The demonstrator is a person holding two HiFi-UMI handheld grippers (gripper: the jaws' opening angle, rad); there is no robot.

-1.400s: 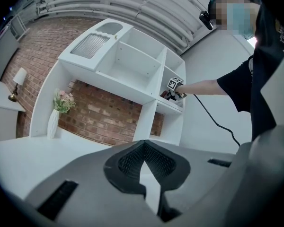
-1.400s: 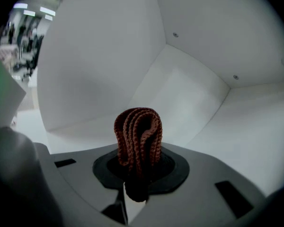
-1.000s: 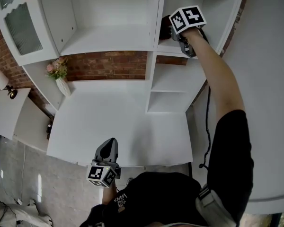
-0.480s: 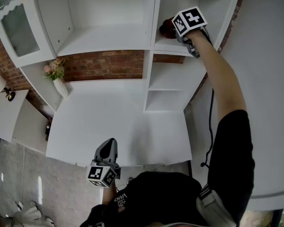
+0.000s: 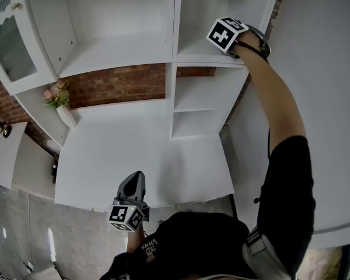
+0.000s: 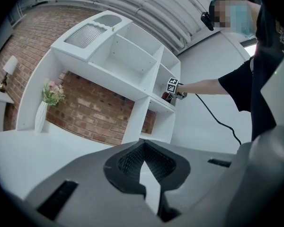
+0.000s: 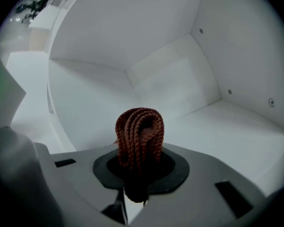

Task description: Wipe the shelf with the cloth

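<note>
Pinching brown cloth (image 7: 139, 134) in right tool (image 7: 137, 167) inside shelf (image 7: 227, 126) | left tool (image 6: 143, 146) pressed together

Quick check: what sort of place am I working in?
Probably a home-style study or living room: white shelf unit, brick wall behind it, vase of flowers at the side.

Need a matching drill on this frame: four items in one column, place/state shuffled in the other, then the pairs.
Column 1
1. cloth
2. left gripper
3. right gripper
4. vase of flowers

Column 2
A. stands at the back left corner of the desk
B. shut on nothing, at the desk's front edge
C. red-brown, bunched up between two jaws
D. reached into a right-column shelf compartment

Pairs: 1-C, 2-B, 3-D, 4-A
</note>
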